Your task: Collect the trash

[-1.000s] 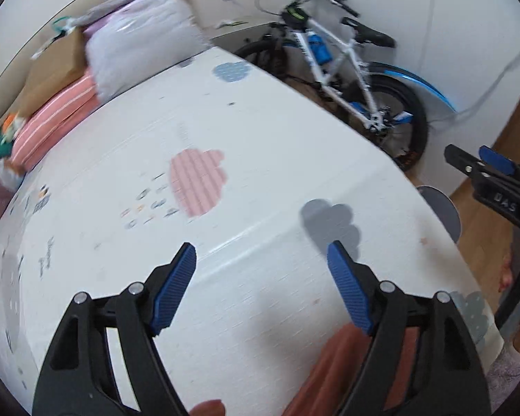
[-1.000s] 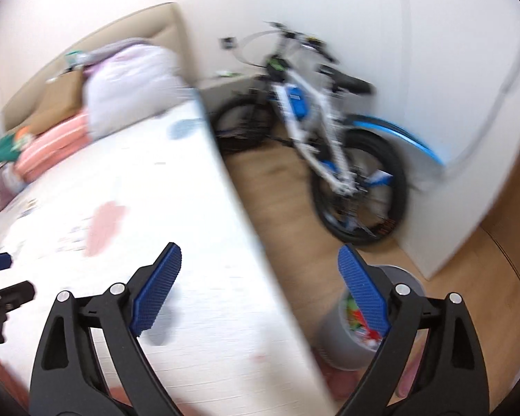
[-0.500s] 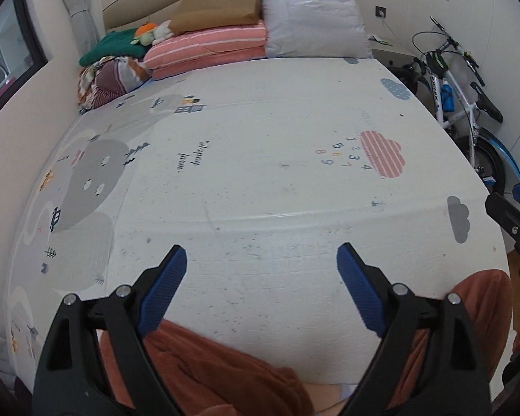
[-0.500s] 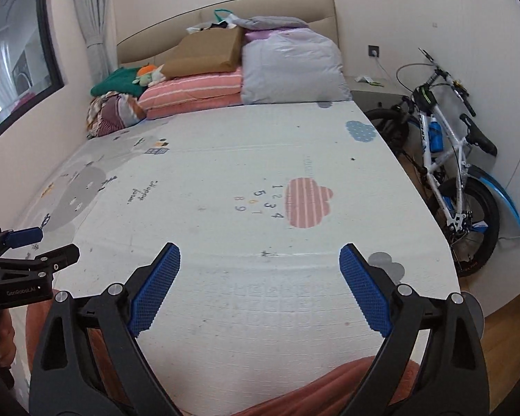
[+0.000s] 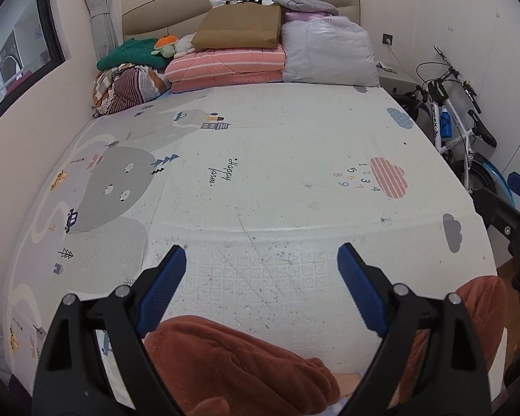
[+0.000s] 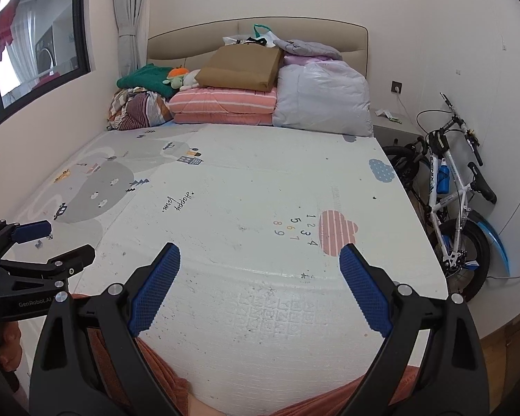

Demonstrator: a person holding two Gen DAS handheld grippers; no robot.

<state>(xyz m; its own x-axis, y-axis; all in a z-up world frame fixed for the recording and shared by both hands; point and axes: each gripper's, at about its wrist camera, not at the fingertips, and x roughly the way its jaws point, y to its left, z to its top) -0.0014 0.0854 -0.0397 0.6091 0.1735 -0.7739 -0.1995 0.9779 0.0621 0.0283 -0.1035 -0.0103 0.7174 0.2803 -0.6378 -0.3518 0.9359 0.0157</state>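
My left gripper [image 5: 260, 253] hangs open over the near end of a bed covered by a white play mat [image 5: 260, 173], with nothing between its blue pads. My right gripper [image 6: 259, 250] is also open and empty, level with it over the same mat [image 6: 246, 190]. Each shows in the other's view: the left gripper [image 6: 69, 239] at the left edge, the right gripper [image 5: 497, 187] at the right edge. Only small dark specks dot the mat. No piece of trash and no bin shows in either view.
Folded quilts, a brown bag and pillows [image 5: 239, 52] are piled against the headboard. A white bicycle [image 6: 447, 187] leans on the right wall beside a grey nightstand [image 6: 391, 128]. A wall with a window runs along the bed's left side. The person's rust-brown fleece legs [image 5: 242, 364] lie below the grippers.
Both views have swung left, from the bicycle and the bed's right edge to face the headboard squarely. A grey bin on the floor has left the right wrist view. Both grippers rose.
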